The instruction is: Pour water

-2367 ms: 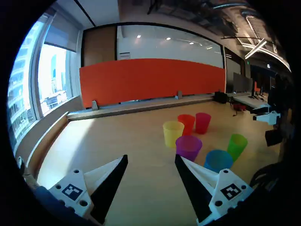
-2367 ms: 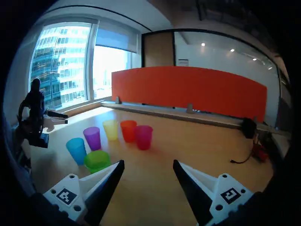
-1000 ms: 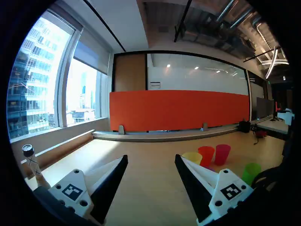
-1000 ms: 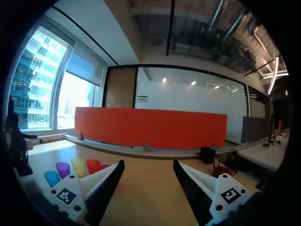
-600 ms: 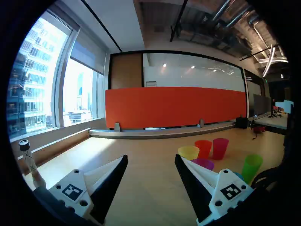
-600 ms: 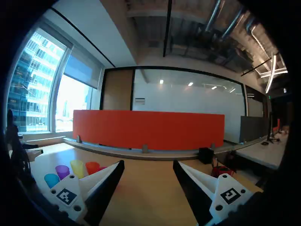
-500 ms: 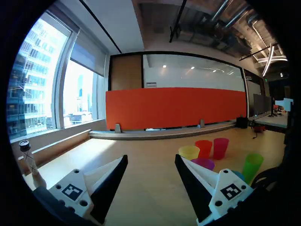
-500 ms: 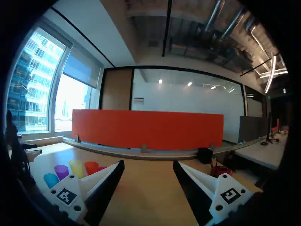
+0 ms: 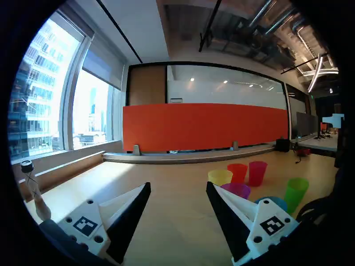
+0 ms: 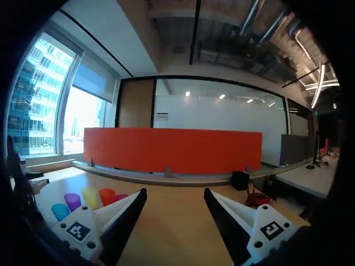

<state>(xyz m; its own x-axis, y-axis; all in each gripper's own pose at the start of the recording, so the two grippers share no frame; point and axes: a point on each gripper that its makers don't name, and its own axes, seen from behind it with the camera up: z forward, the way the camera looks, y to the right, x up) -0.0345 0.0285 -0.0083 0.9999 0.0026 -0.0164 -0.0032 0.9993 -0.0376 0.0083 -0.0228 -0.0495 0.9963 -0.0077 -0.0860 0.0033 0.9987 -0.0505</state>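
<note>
Several coloured plastic cups stand in a cluster on the wooden table [image 9: 177, 208]: a yellow cup [image 9: 219, 177], an orange cup [image 9: 237, 173], a pink cup [image 9: 257, 172], a purple cup [image 9: 239, 190], a green cup [image 9: 295, 193] and a blue cup [image 9: 271, 201], partly behind my left gripper's right finger. A clear bottle [image 9: 33, 190] with a dark cap stands at the far left table edge. My left gripper [image 9: 178, 191] is open and holds nothing. My right gripper [image 10: 175, 197] is open too, with the blue cup [image 10: 59, 211], purple cup [image 10: 72, 201], yellow cup [image 10: 90, 197] and orange cup [image 10: 106, 196] low on its left.
An orange partition [image 9: 204, 126] runs along the table's far edge. Large windows [image 9: 40, 106] fill the left side. The other gripper [image 10: 26, 184] shows at the left rim of the right gripper view. A dark box [image 10: 239, 179] and a red object with cables sit at the far right.
Both views have tilted up from the table since 2.4 s ago. In the last second the left gripper view dipped slightly, so more of the cups show. Both grippers stay open.
</note>
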